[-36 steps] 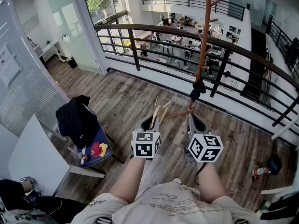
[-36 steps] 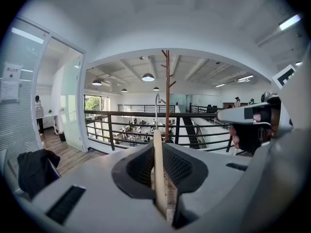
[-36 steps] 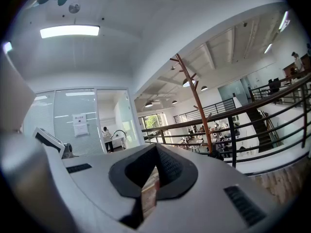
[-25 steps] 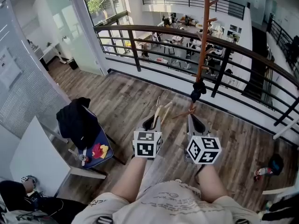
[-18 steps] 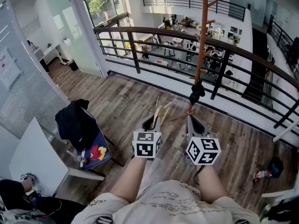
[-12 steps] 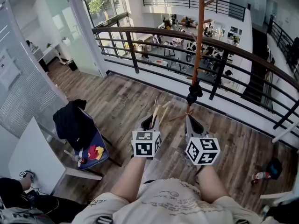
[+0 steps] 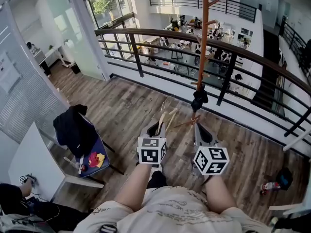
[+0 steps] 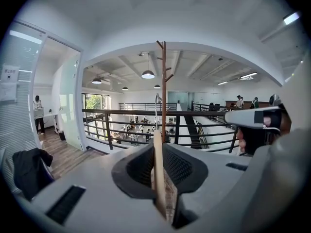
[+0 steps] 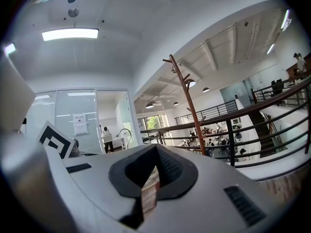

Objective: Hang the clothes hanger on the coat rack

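A wooden clothes hanger (image 7: 164,116) with a metal hook sticks up out of my left gripper (image 7: 156,126), which is shut on it. In the left gripper view the hanger's wood (image 8: 158,164) stands edge-on between the jaws, its hook rising in front of the coat rack (image 8: 164,81). The coat rack (image 7: 203,42) is a tall brown pole with short pegs just ahead, by the railing, something black bunched low on it. My right gripper (image 7: 200,128) is level with the left, close to the pole's foot, shut with nothing in it. The rack (image 9: 189,101) leans right of centre there.
A dark metal railing (image 7: 160,35) runs across behind the rack, with a drop to a lower floor beyond. To the left stand a chair with a black garment (image 7: 73,125), a white table (image 7: 34,164) and a glass wall. Small items (image 7: 272,184) lie on the floor at right.
The rack pole has drifted left in the head view and stands more in line with the grippers. Both grippers hold their pose, the hanger still in the left one.
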A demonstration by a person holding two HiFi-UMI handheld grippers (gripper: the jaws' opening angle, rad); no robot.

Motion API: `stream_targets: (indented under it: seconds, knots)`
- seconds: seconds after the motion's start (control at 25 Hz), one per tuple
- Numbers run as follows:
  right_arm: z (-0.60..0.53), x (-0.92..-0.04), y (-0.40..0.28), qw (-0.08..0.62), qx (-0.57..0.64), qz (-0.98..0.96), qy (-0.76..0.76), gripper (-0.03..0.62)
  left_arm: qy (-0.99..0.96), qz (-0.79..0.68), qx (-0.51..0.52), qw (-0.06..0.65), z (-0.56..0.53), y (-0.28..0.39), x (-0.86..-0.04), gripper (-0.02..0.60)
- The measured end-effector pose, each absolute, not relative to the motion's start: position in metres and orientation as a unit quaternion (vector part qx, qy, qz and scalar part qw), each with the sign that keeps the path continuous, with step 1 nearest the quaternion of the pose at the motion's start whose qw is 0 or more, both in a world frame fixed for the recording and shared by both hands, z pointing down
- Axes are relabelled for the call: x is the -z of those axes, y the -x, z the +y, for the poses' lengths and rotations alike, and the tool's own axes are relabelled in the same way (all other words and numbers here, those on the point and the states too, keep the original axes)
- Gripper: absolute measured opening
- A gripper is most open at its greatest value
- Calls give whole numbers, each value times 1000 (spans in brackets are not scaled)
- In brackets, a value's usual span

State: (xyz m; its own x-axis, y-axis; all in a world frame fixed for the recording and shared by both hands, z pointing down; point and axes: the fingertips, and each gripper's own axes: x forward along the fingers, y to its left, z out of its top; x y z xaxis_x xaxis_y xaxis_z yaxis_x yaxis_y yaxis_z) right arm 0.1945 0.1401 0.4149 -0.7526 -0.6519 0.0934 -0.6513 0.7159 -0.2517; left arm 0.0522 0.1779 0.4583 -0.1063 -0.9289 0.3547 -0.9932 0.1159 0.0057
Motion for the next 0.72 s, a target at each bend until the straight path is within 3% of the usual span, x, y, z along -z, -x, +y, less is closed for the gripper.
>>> stream_targets:
  seconds: [0.72]
  knots:
    - [66,-432,-118,-12,121,934,335,-2,-656,-731,-115,146,102,7,-484,57]
